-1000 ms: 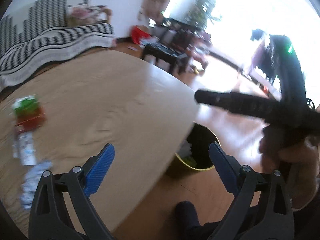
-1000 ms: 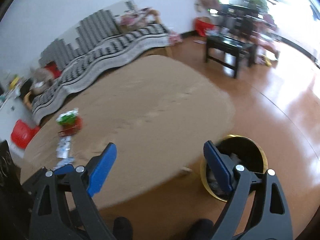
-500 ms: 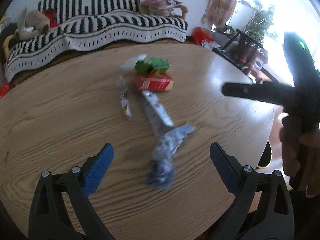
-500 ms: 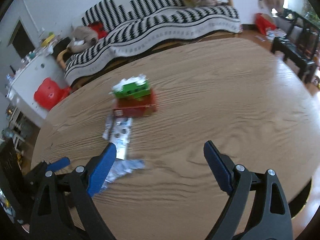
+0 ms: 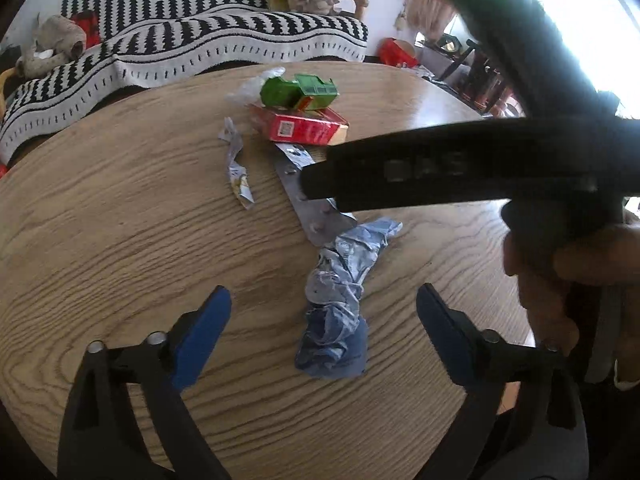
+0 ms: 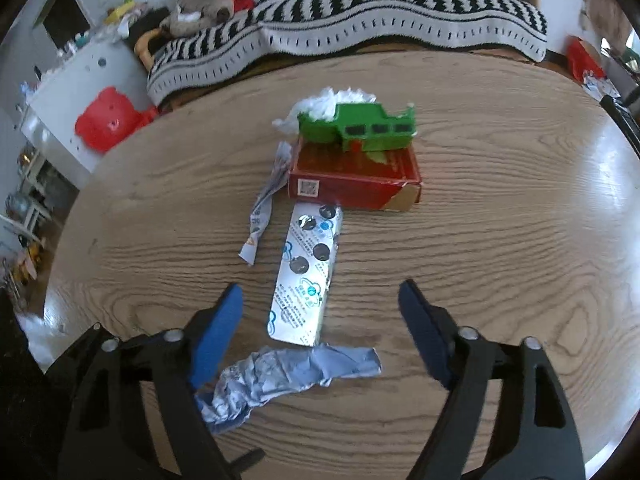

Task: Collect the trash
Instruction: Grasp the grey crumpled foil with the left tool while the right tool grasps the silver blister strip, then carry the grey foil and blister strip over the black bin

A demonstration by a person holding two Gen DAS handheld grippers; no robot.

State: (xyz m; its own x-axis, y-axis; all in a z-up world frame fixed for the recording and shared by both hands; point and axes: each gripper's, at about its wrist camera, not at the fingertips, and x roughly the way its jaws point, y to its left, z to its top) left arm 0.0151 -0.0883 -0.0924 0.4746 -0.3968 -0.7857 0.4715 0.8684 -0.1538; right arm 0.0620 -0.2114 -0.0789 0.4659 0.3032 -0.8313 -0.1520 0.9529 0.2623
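Five pieces of trash lie uncollected mid-table [image 6: 500, 240]: crumpled blue wrapper [image 5: 340, 300], foil blister strip [image 6: 306, 276] at its 12 o'clock, then twisted wrapper [image 6: 262, 216], red box [image 6: 354, 180], green carton [image 6: 356, 126]. Left gripper [image 5: 324, 332] and right gripper [image 6: 320, 320], empty, have just been narrowing, still wide.

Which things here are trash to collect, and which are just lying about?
Trash on the table: crumpled blue wrapper, silver blister pack, twisted wrapper strip, red box, green carton.

Lying about: striped sofa, plush toy.
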